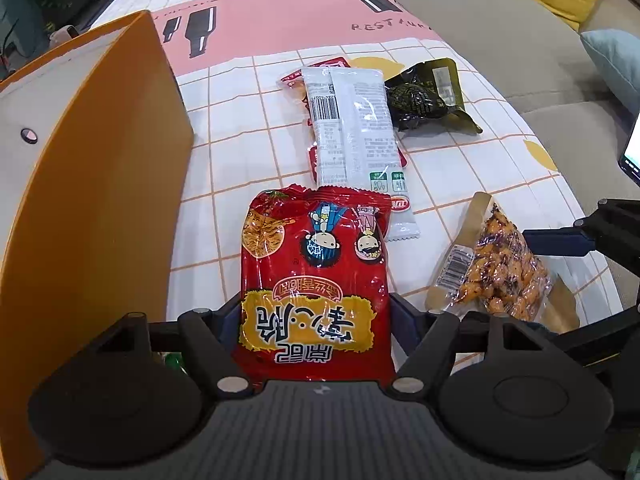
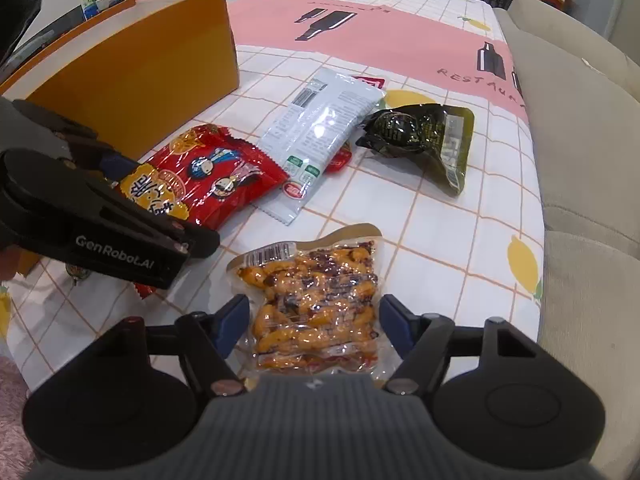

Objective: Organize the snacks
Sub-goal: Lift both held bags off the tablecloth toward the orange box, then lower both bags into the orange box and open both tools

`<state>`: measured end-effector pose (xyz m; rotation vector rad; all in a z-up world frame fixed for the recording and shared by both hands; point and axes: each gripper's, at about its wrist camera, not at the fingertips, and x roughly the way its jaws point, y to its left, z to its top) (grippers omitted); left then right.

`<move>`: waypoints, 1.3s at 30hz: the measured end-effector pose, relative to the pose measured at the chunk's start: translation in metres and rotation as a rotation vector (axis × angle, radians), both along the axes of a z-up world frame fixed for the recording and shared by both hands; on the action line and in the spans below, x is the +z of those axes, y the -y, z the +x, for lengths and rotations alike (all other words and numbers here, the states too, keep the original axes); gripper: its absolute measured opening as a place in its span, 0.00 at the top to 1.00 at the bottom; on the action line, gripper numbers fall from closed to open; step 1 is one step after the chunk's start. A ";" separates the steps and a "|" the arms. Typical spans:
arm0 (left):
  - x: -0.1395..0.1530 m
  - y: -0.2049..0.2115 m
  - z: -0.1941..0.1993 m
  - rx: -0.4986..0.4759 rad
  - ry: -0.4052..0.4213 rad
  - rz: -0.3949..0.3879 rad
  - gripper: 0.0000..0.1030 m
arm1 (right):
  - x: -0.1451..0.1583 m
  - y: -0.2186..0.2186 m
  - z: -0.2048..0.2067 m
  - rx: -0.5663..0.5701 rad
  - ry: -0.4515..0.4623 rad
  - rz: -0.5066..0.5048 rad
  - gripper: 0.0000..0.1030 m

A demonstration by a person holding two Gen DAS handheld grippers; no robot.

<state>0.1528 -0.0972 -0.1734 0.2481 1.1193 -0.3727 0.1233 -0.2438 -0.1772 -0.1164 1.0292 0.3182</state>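
My left gripper (image 1: 316, 312) has its fingers on both sides of a red noodle snack packet (image 1: 314, 276), closed against its edges; the packet also shows in the right wrist view (image 2: 208, 176). My right gripper (image 2: 314, 324) is open around a clear vacuum pack of orange nuts (image 2: 316, 304), fingers just off its sides; the nuts also show in the left wrist view (image 1: 496, 268). A white packet (image 1: 352, 128) lies over a small red packet (image 1: 296, 80). A dark green packet (image 1: 428, 96) lies beyond them.
An orange box (image 1: 100, 184) stands at the left on the checked tablecloth (image 1: 240, 120), also in the right wrist view (image 2: 132, 68). A beige sofa (image 2: 580, 140) runs along the table's right edge. A phone screen (image 1: 632, 152) shows at far right.
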 end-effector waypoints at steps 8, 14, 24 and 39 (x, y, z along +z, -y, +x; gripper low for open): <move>0.023 -0.005 -0.011 0.025 0.036 -0.030 0.20 | 0.008 0.005 -0.004 -0.059 -0.011 0.026 0.37; 0.053 -0.008 -0.020 0.045 0.061 -0.051 0.20 | 0.021 0.008 -0.010 -0.100 0.009 0.047 0.38; 0.121 -0.036 -0.031 0.089 0.142 -0.153 0.20 | 0.072 -0.009 -0.022 -0.122 0.121 0.128 0.38; 0.164 -0.129 -0.002 0.201 0.221 -0.027 0.20 | 0.150 -0.123 -0.004 0.172 0.275 0.137 0.38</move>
